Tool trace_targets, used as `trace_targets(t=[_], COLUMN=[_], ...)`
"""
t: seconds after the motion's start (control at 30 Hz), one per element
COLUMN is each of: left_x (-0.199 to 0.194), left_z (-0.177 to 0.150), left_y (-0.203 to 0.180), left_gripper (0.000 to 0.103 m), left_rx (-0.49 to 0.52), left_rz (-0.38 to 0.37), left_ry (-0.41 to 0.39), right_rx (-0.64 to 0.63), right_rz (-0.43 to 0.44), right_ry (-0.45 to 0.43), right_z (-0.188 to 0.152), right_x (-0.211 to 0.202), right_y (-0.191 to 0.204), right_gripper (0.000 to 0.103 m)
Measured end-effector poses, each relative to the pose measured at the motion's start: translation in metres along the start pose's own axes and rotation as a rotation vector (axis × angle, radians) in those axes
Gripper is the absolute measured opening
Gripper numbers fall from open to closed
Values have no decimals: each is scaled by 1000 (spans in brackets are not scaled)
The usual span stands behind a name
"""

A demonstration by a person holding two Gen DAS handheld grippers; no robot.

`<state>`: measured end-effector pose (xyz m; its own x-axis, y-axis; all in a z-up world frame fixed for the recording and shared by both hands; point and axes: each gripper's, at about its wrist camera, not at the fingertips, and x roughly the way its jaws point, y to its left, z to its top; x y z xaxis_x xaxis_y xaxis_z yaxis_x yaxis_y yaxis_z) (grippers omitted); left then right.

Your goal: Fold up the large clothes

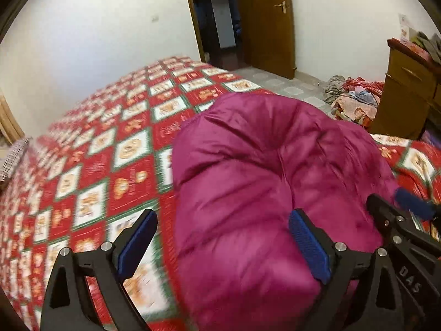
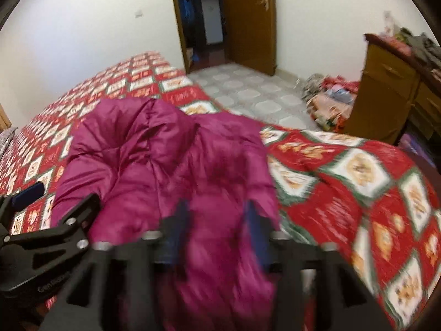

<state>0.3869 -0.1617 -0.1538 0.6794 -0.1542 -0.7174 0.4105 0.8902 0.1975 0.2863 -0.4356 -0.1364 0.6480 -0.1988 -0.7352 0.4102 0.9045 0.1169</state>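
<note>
I see the bed (image 1: pixel 91 149) filling most of both views, covered in a red, white and green patterned spread. On it lies the magenta puffy jacket (image 1: pixel 264 182), bunched in a rounded heap near the bed's near edge. Beyond the bed stands a brown wooden door (image 1: pixel 264 22), open onto a dark hallway, and a wooden dresser (image 1: pixel 405 93) sits at the right with a pile of clothes (image 1: pixel 355 96) on the tiled floor beside it.

My left hand-held gripper (image 1: pixel 223 242) points forward over the bed, its blue pads spread wide; one pad rests against the jacket's left side, the other hangs over the spread, gripping nothing. My right hand-held gripper (image 2: pixel 217 231) reaches in level from the near edge, its fingers close on either side of a fold of the jacket, pinching it, though blur softens the contact.
</note>
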Motion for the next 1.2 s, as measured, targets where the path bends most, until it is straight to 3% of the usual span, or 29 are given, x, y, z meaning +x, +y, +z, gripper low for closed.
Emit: trace_targets(t=[0.2, 0.37, 0.57, 0.87, 1.03, 1.2], left_x=[-39, -54, -69, -99, -120, -128], left_z=[-29, -60, -98, -150, -185, -210], left_y=[3, 7, 24, 26, 18, 12], left_gripper=[97, 97, 97, 97, 97, 97], left_rx=[18, 12, -87, -103, -95, -106], left_rz=[2, 22, -12, -36, -23, -42], left_ry=[8, 29, 58, 97, 86, 131], right_rx=[0, 23, 19, 28, -7, -8], right_rz=[-31, -47, -68, -57, -63, -36], right_ry=[14, 14, 20, 48, 17, 9], right_z=[-31, -52, -79, -122, -151, -174], right_x=[-33, -49, -63, -88, -112, -130], right_y=[0, -4, -6, -15, -15, -17], right_gripper=[67, 77, 79, 79, 88, 89])
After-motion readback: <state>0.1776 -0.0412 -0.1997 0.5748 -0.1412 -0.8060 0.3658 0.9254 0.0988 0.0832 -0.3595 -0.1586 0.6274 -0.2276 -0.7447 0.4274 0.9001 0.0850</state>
